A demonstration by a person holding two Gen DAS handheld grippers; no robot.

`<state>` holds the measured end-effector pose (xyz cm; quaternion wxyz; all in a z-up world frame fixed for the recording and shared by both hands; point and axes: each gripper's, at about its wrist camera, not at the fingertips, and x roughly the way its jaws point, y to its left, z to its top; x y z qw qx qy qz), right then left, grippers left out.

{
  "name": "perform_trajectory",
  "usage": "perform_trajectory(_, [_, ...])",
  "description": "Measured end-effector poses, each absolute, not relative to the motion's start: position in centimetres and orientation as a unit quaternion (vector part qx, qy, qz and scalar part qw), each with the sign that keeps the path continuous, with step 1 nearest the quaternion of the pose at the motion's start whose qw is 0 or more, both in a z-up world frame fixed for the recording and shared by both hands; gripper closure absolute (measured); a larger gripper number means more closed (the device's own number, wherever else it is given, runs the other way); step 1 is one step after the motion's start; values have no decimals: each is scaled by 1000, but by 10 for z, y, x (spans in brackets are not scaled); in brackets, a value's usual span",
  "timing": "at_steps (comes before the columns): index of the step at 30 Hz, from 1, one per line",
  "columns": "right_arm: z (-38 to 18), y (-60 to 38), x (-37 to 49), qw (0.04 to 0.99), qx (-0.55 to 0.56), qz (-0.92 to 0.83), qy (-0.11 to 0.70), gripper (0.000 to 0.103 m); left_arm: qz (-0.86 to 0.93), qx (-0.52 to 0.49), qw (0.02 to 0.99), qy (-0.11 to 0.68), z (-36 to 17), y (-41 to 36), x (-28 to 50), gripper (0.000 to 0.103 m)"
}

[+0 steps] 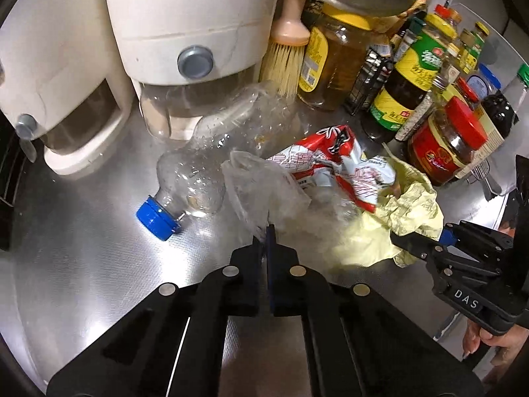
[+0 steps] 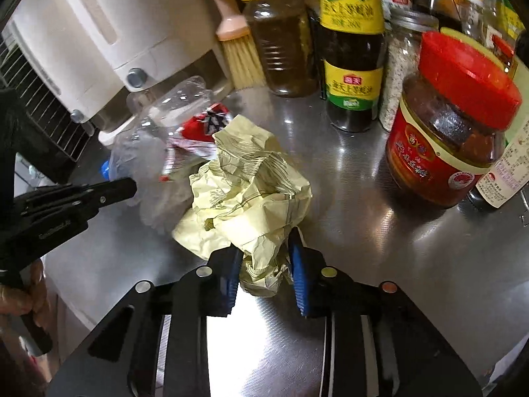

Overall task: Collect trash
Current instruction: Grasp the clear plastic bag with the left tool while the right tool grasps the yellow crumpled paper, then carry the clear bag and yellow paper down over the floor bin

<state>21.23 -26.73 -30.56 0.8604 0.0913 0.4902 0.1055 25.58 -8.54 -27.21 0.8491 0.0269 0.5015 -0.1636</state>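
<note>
Trash, four pieces: clear bottle [image 1: 198, 152] with blue cap [image 1: 158, 218], clear film [image 1: 261, 188], red wrapper [image 1: 334, 162], yellow paper [image 2: 251, 192]. All heaped mid-counter, touching.
Left gripper [image 1: 268, 231]: jaws pinched tight on film edge.
Right gripper [image 2: 264, 258]: jaws narrow, clamped on yellow paper's near corner.
Surface: steel counter [image 2: 380, 248], glare patches.
Two white dispensers [image 1: 185, 33] at 11 o'clock; jars, bottles crowd 1–3 o'clock.
Open room: 6–8 o'clock only.
</note>
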Motion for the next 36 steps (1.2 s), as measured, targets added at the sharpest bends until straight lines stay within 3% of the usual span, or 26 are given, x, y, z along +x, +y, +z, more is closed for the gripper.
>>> perform_trajectory(13, [-283,-260,159,871,94,119,468,78,-163,25,861,481,-249,-69,202,103])
perform_trajectory(36, [-267,-220,29,868,79,159,465,79,-154,14,869,471,-216,-30,28,103])
